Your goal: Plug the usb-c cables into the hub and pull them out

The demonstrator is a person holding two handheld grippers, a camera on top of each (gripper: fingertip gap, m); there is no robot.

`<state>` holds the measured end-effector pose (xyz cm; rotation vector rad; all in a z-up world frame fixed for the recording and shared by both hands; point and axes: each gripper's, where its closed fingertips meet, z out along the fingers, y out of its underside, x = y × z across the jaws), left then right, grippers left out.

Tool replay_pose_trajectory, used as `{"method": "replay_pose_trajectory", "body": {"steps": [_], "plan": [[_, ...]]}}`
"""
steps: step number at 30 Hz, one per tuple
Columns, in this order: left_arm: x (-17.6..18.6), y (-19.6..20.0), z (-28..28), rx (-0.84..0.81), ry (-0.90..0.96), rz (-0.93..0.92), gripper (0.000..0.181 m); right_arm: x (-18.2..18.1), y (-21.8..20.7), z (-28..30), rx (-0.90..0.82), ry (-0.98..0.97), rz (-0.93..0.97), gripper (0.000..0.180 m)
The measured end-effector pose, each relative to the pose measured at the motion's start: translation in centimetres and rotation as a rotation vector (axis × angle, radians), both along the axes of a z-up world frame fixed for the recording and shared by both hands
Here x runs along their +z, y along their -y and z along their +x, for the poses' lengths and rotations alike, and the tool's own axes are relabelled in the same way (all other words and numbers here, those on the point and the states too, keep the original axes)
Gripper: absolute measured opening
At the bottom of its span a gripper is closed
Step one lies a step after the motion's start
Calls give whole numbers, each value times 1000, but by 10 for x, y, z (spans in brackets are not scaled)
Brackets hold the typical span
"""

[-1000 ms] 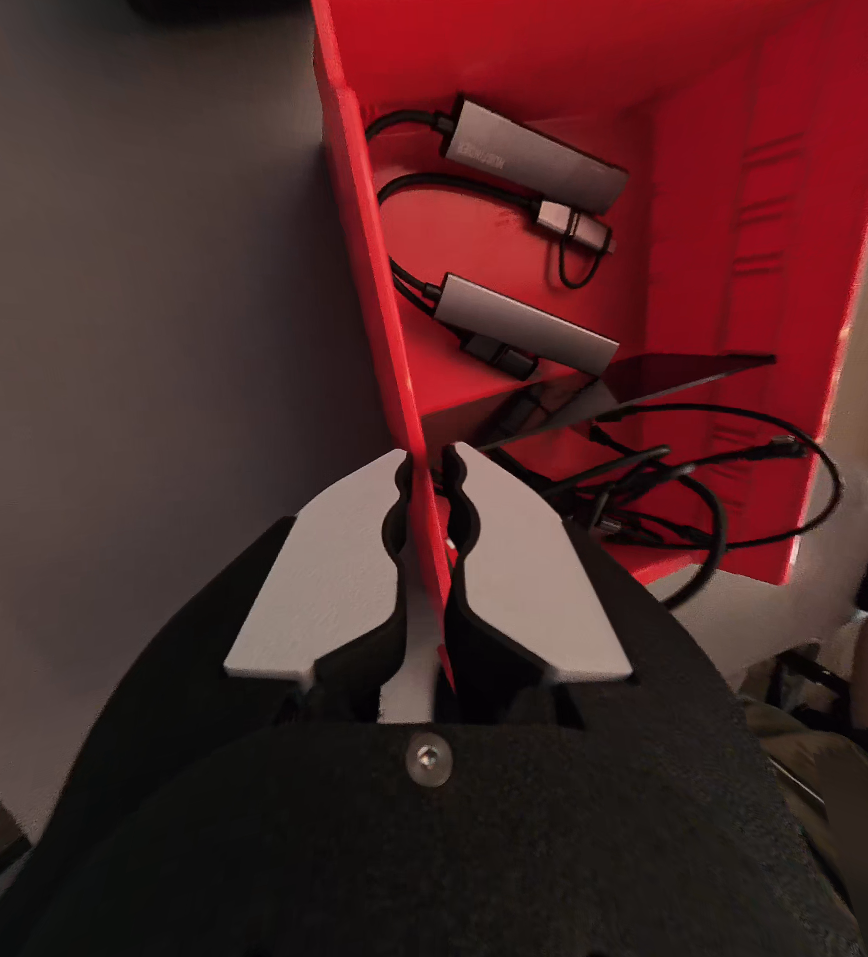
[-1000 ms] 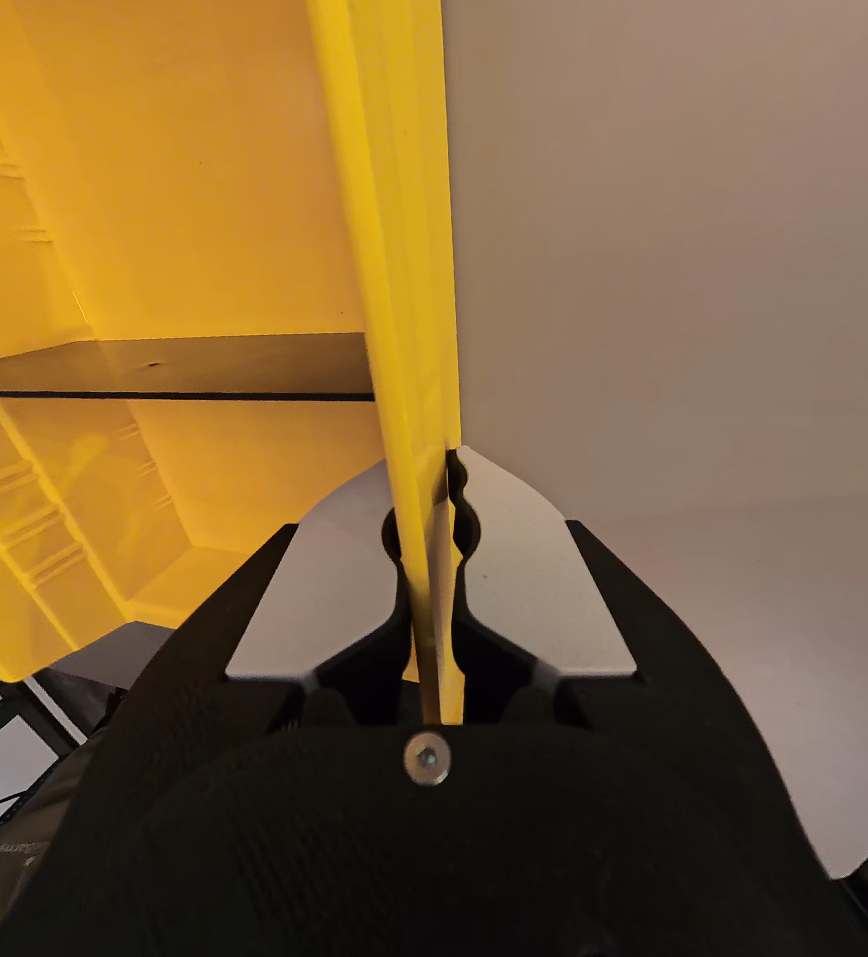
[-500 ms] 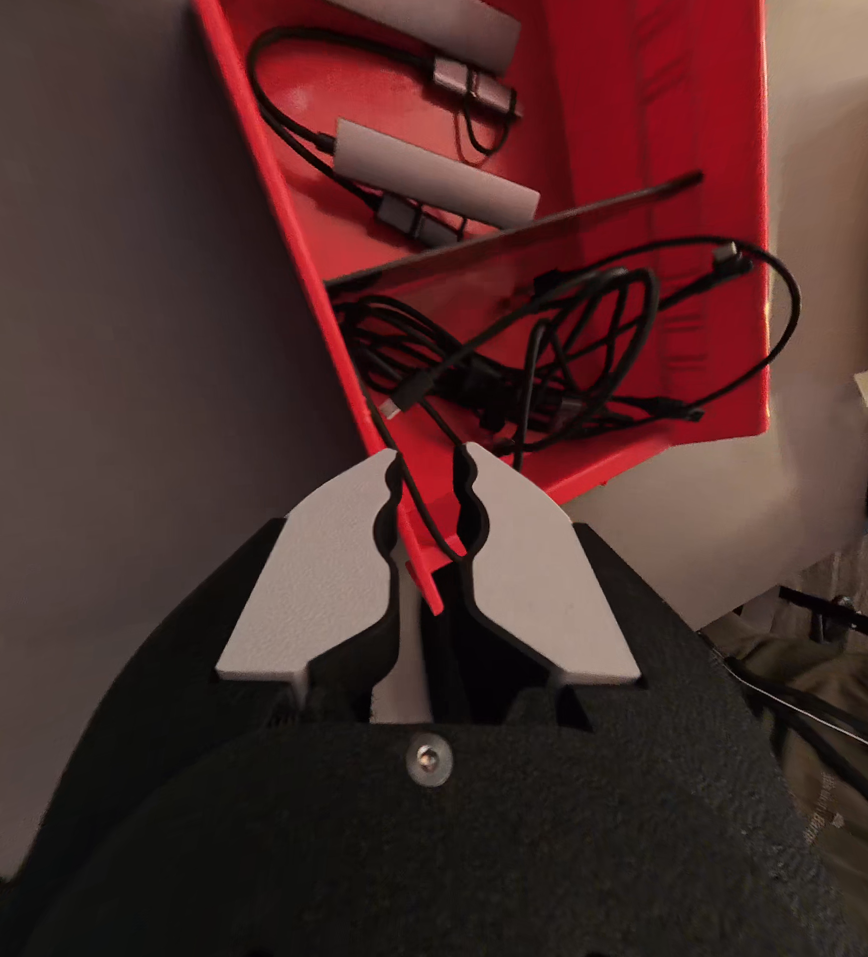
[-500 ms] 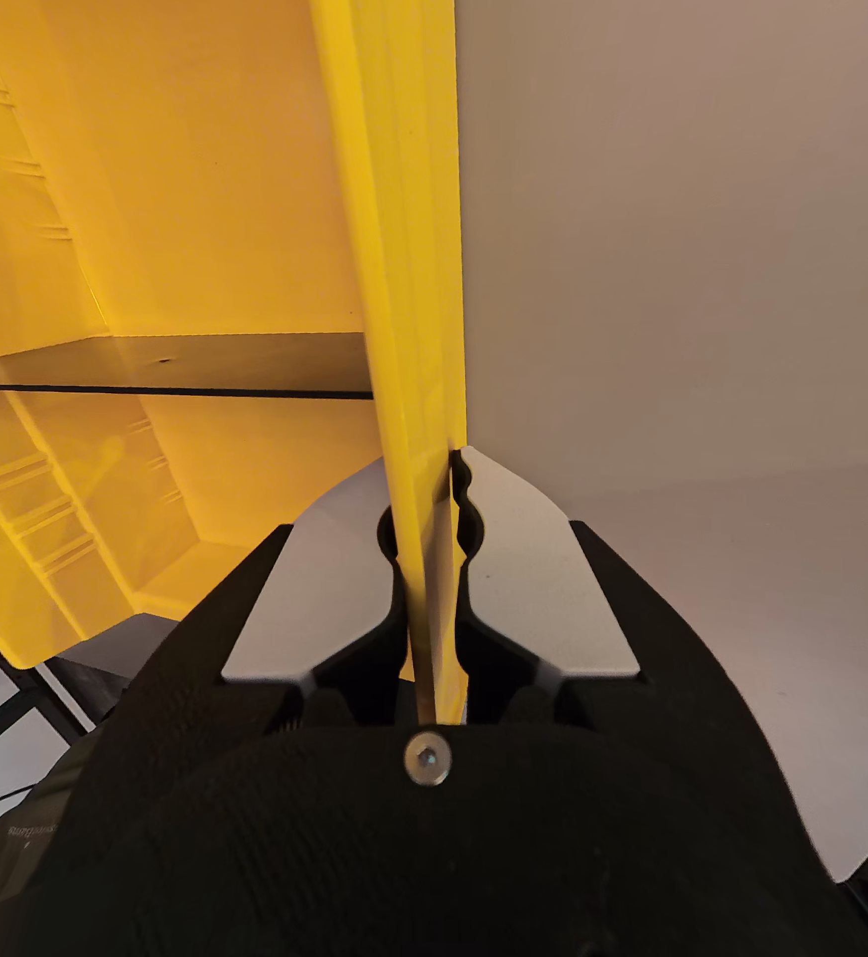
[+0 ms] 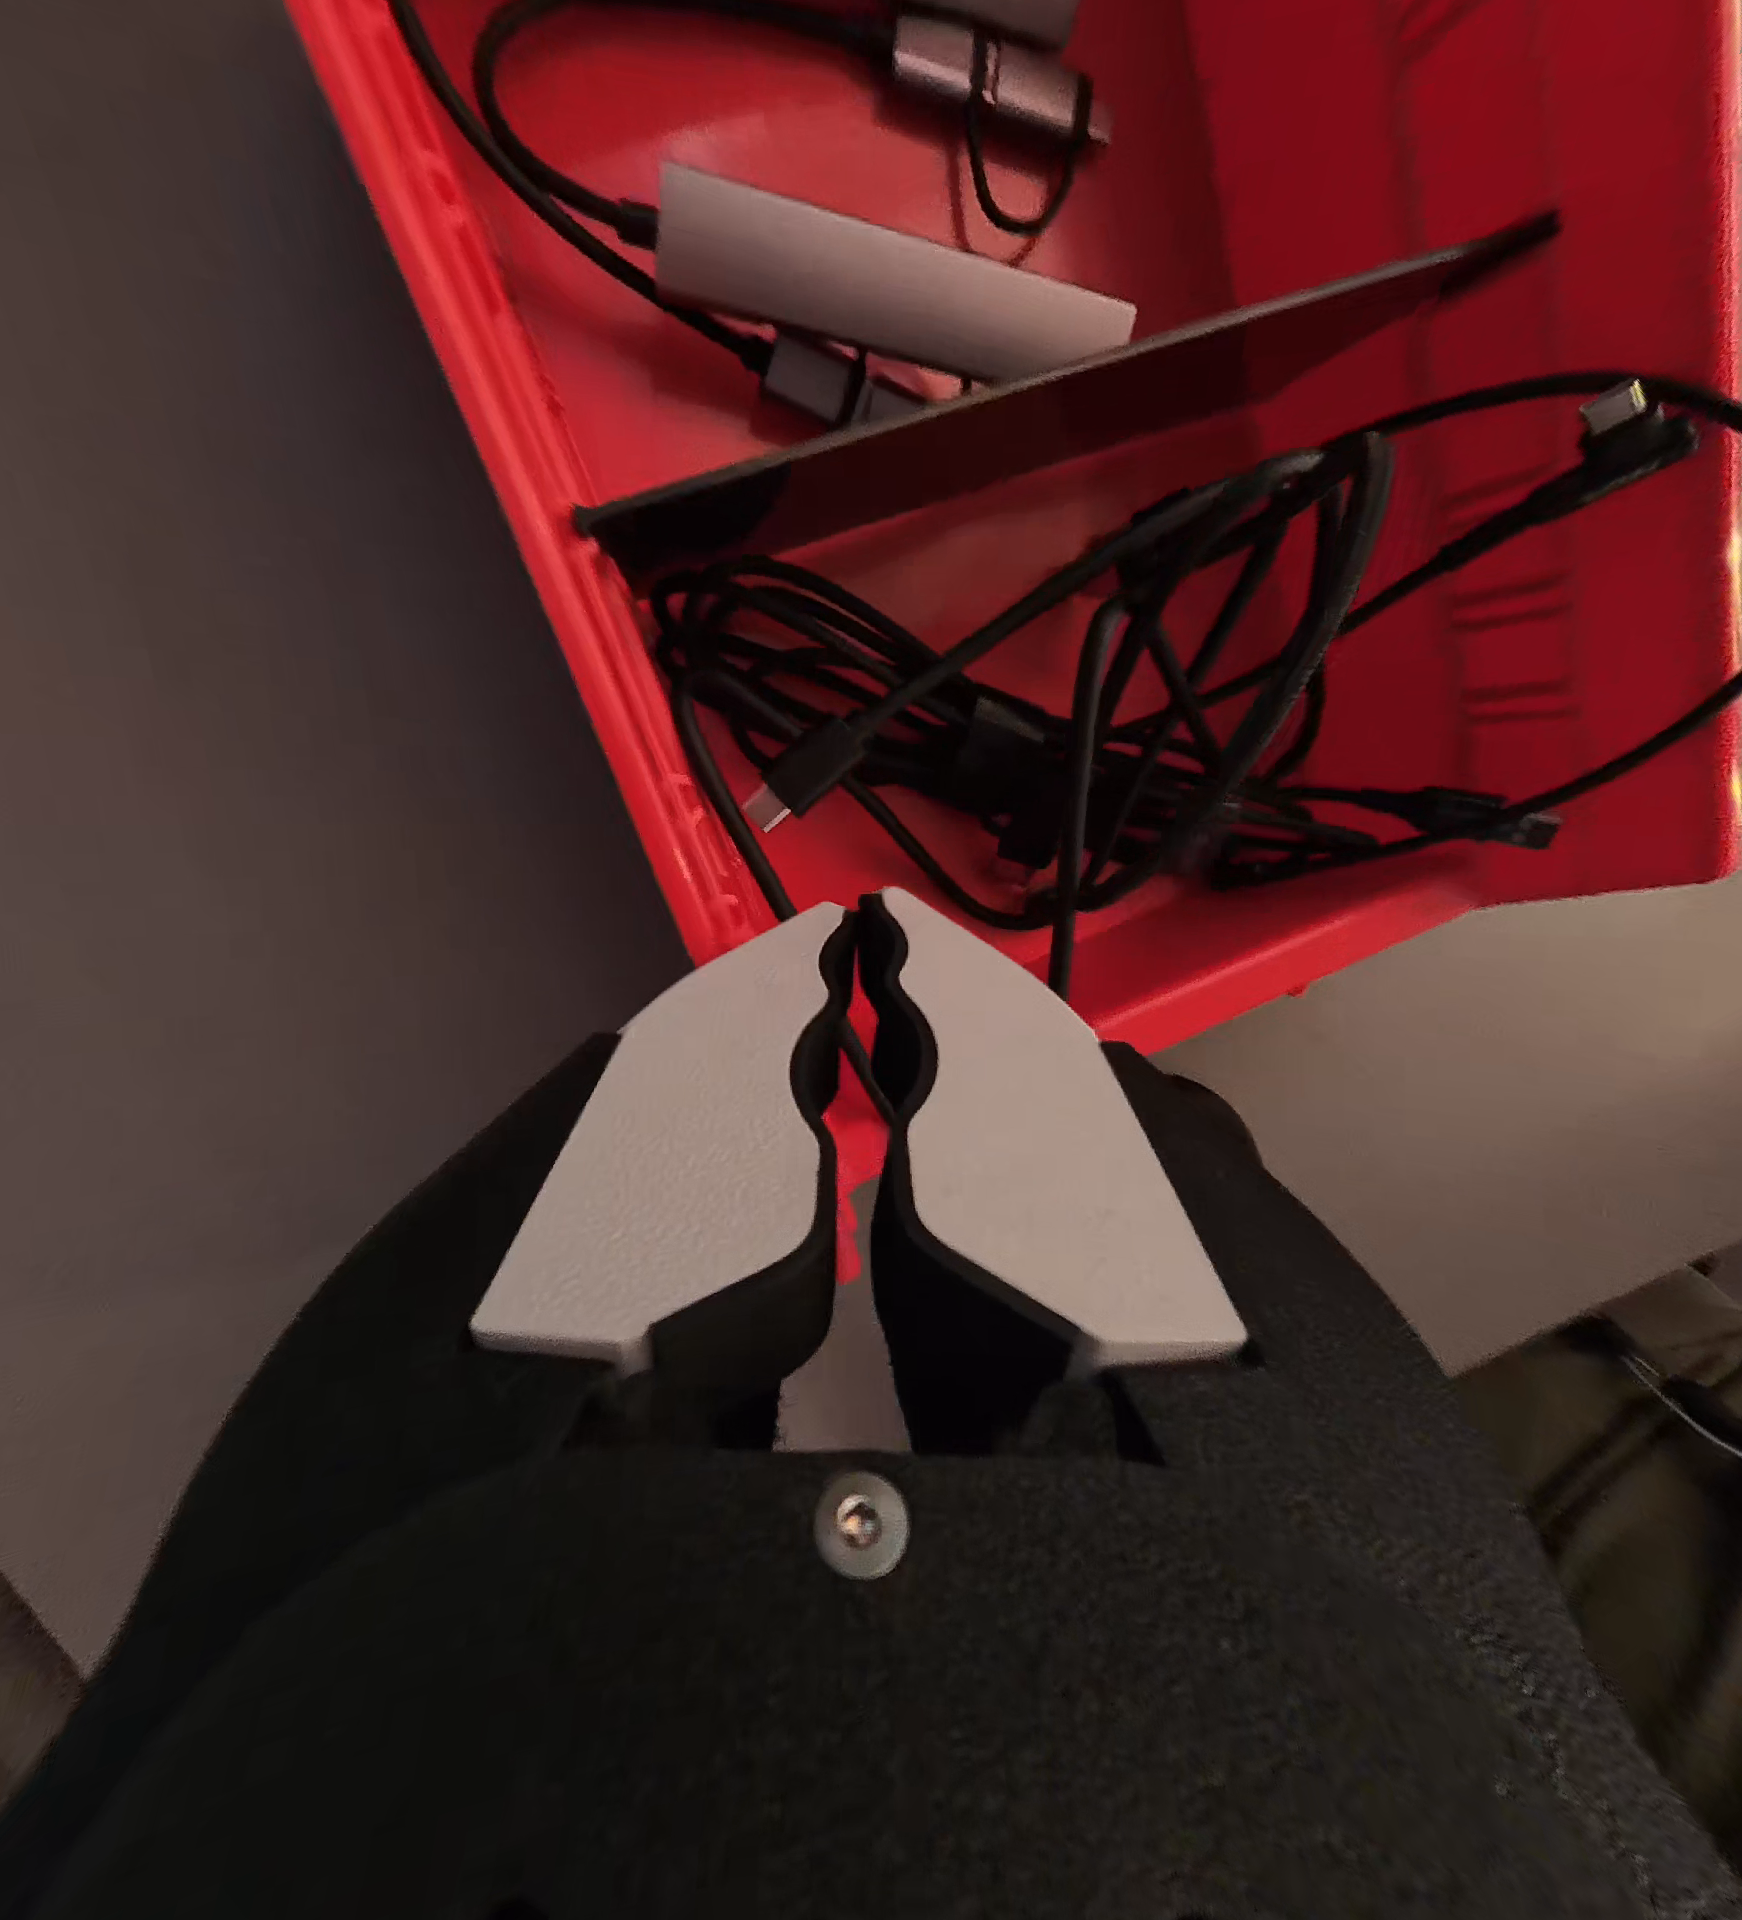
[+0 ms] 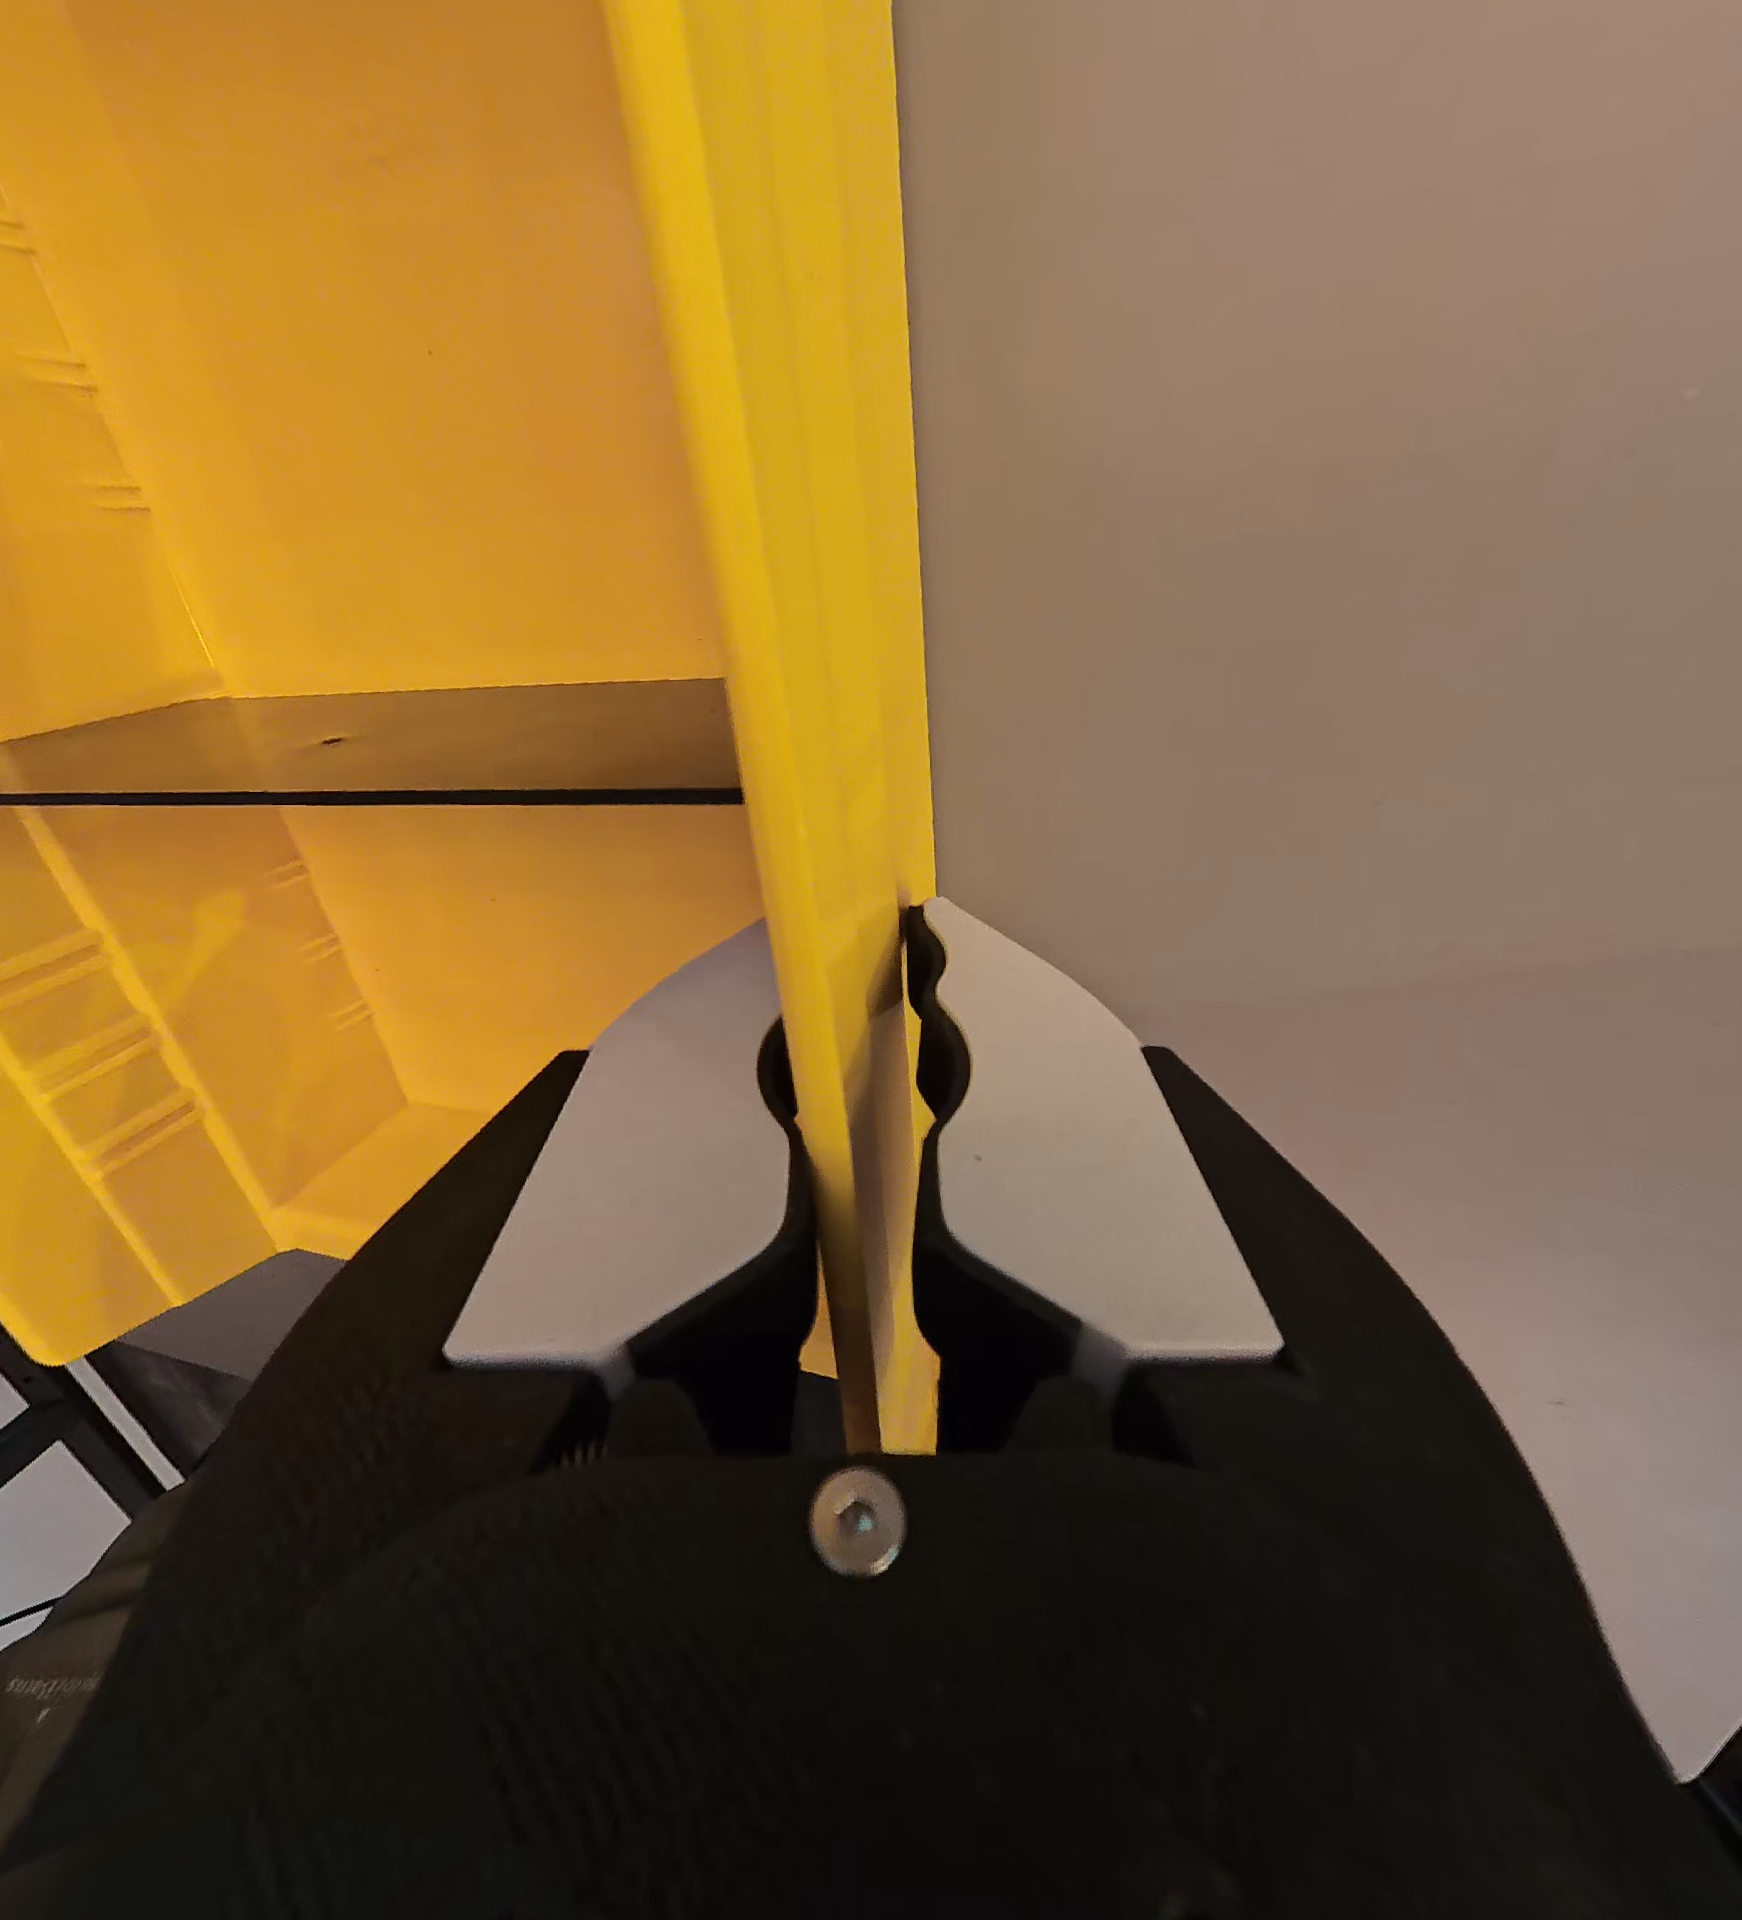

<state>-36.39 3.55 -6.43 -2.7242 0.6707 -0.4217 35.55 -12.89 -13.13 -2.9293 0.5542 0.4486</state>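
Left gripper (image 5: 862,914) apparently pinching cable (image 5: 742,821); right gripper (image 6: 846,925) clamps yellow bin (image 6: 794,416).

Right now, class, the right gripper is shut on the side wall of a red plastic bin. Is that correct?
Not quite: the right gripper is shut on the side wall of a yellow plastic bin, as the right wrist view shows.

Black hand-held gripper (image 5: 862,920), grey fingers (image 5: 701,1132), silver screw (image 5: 859,1525)
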Motion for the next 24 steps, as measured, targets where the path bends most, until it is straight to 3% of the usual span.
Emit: {"method": "replay_pose_trajectory", "body": {"steps": [10, 17, 24], "plan": [[8, -2, 1, 14, -54, 95, 16, 1, 1, -2, -4, -21, 6, 19], [36, -8, 2, 10, -113, 165, 21, 0, 1, -2, 3, -32, 13, 21], [5, -16, -17, 55, -223, 65, 25, 0, 1, -3, 2, -44, 23, 23]]}}
